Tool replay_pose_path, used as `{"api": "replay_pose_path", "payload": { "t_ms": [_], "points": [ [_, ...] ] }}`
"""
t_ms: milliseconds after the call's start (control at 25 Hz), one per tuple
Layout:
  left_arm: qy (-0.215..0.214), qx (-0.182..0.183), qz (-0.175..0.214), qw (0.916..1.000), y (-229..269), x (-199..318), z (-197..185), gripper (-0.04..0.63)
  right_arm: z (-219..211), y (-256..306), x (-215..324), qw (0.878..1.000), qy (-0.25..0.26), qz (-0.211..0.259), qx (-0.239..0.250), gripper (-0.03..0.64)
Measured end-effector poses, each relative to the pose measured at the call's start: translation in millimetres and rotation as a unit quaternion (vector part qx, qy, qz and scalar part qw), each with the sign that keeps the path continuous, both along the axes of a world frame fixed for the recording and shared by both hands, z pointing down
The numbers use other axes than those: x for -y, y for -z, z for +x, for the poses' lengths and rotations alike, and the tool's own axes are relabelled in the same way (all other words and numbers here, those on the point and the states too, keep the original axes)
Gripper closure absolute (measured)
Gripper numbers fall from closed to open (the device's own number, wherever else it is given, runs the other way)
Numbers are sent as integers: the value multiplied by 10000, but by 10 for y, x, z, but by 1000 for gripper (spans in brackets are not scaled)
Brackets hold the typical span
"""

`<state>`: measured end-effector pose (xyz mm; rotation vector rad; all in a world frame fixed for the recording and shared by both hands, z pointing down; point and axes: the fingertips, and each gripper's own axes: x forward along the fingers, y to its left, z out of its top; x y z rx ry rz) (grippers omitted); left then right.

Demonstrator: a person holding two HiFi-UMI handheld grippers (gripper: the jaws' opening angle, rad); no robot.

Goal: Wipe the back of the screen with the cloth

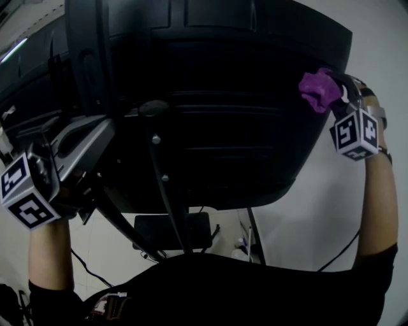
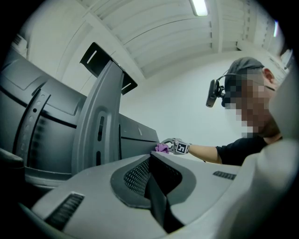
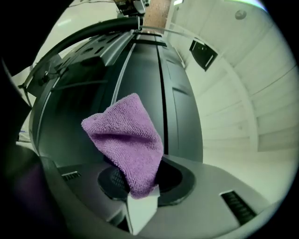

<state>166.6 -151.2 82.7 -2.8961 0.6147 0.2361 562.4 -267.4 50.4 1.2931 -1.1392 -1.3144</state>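
The dark back of the screen (image 1: 217, 127) fills the head view. At its upper right edge, my right gripper (image 1: 335, 95) is shut on a purple cloth (image 1: 319, 89) and presses it against the casing. In the right gripper view the cloth (image 3: 128, 140) hangs out of the right gripper (image 3: 140, 205), with the screen back (image 3: 145, 79) just beyond. My left gripper (image 1: 64, 191) sits at lower left beside the grey stand arm (image 1: 83, 143). In its own view the left gripper (image 2: 156, 205) looks shut with nothing in it, and the stand arm (image 2: 100, 121) rises ahead. The cloth (image 2: 161, 148) shows far off.
A black stand base (image 1: 172, 230) and cables lie on the white surface below the screen. Another dark screen (image 1: 32, 70) stands at the far left. The person's right forearm (image 1: 376, 204) runs up the right side. A ceiling light (image 2: 199, 6) is overhead.
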Motion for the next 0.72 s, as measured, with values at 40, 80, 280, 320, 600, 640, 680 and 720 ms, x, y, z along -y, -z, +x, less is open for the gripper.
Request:
{"api": "replay_pose_path", "payload": {
  "t_ms": [40, 80, 280, 320, 600, 640, 680, 720],
  "points": [
    [-11, -9, -38, 10000, -22, -15, 15, 600, 121, -47, -22, 9999, -97, 42, 64, 523],
    [-18, -15, -79, 10000, -51, -31, 31, 600, 138, -112, -68, 9999, -50, 105, 87, 523],
    [-45, -19, -209, 9998, -184, -104, 114, 600, -610, -735, -310, 9938, 1080, 251, -74, 522],
    [-45, -21, -230, 9997, -202, -108, 123, 600, -746, -867, -281, 9922, 1213, 254, -149, 522],
    [170, -43, -438, 9989, -274, -24, 97, 600, -1099, -1152, -5, 9837, 1735, 473, 40, 520],
    [210, -61, -470, 9987, -278, -8, 95, 600, -1090, -1154, -3, 9830, 1767, 487, 55, 520],
    [246, -80, -499, 9984, -281, 2, 97, 600, -1076, -1152, -9, 9826, 1790, 492, 64, 520],
    [281, -97, -520, 9982, -285, 4, 103, 600, -1064, -1148, -20, 9822, 1810, 496, 64, 520]
  ]
}}
